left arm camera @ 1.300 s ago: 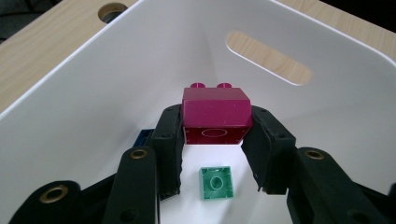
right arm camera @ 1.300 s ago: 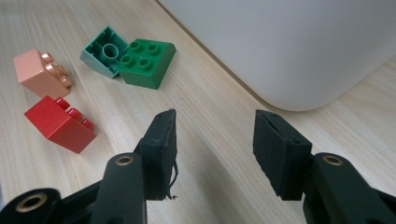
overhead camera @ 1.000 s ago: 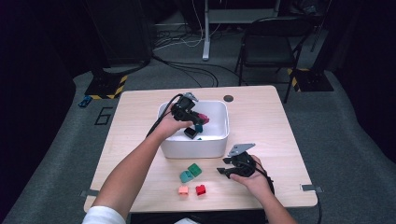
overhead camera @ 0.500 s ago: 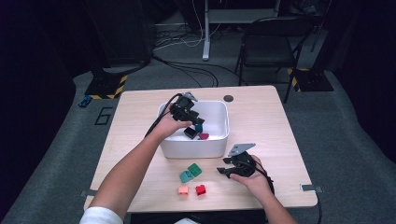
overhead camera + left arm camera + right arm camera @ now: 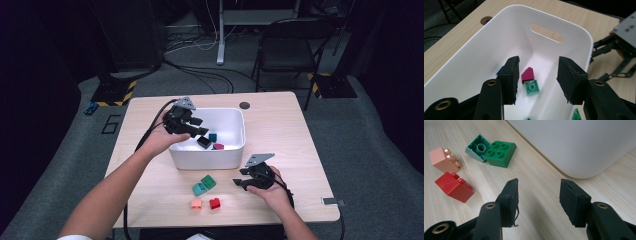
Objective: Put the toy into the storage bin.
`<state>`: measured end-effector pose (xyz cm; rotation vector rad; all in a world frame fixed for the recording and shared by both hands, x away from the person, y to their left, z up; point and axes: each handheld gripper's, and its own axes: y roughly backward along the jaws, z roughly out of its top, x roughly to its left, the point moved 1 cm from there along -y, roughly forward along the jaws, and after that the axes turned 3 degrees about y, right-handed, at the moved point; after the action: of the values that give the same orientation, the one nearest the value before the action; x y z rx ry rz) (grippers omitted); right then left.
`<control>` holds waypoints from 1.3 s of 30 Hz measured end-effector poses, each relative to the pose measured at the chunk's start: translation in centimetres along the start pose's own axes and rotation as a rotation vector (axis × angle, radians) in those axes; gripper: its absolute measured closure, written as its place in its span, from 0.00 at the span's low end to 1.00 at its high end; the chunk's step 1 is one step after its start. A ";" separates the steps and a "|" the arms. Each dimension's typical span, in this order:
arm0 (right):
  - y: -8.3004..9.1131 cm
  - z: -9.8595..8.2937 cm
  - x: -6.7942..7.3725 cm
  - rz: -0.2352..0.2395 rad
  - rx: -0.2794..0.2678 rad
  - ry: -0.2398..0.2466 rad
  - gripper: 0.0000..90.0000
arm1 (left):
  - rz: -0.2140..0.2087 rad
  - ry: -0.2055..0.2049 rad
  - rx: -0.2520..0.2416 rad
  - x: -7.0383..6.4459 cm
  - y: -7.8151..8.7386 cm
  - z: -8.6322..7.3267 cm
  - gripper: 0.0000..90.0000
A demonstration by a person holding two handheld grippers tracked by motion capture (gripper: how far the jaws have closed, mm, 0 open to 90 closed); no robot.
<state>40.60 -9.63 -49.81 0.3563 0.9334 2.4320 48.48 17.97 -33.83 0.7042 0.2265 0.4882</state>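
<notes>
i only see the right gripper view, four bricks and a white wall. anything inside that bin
Observer: Yes, the white bin has a magenta brick and a green plate on its floor.
Operator: where's the left one
Observer: The left hand-held gripper hangs over the bin's inside, jaws open, holding nothing.
Operator: and where am i on the table
Observer: The right hand-held gripper is in front of the bin's near right corner, to the right of the red brick, jaws open.
</notes>
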 end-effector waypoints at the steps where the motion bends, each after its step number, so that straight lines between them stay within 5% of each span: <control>1: 0.0 0.0 0.0 -0.001 0.000 0.000 0.54 | -0.003 0.003 -0.003 -0.4 0.3 -0.2 0.58; 17: -0.1 -0.1 0.1 -0.007 0.007 -0.006 0.54 | -0.035 -0.036 -0.021 -4.0 3.7 -4.1 0.58; 39: -0.1 -0.1 0.1 -0.007 0.007 -0.005 0.54 | -0.071 -0.020 0.002 -6.4 0.5 -10.8 0.57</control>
<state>40.51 -9.54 -49.98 0.3612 0.9390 2.4211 38.88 21.17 -41.32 0.7002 0.2319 0.4133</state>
